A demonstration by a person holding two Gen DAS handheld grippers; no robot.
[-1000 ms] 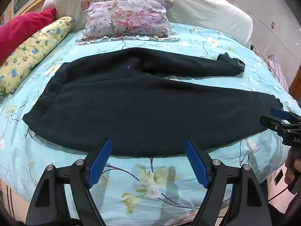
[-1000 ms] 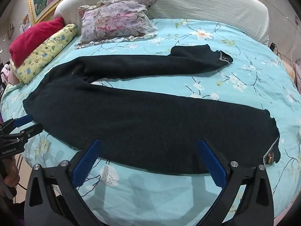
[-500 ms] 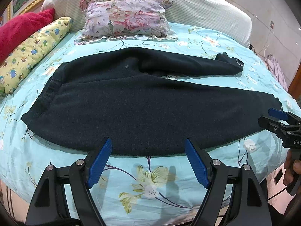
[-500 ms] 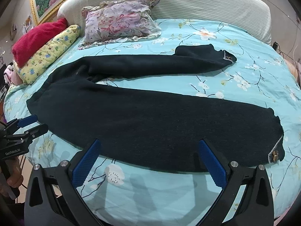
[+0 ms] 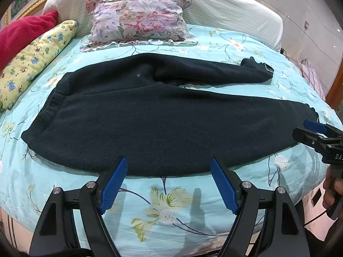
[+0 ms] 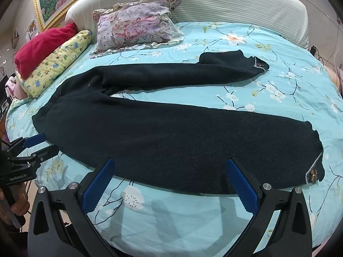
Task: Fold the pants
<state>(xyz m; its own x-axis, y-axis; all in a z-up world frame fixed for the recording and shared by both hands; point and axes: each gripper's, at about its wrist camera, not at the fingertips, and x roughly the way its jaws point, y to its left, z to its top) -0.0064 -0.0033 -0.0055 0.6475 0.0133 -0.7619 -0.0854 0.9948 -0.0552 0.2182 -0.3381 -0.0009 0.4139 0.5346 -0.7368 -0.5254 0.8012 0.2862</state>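
Left wrist view: pants [image 5: 163, 115] lie just beyond both spread, empty grippers.

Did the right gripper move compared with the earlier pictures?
Yes. In the left wrist view the right gripper sits slightly lower against the pants cuff, though the camera shifted too.

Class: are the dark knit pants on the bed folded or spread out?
Spread out, not folded: the dark knit pants lie flat on the turquoise floral bedsheet, both legs apart, sheet showing between them.
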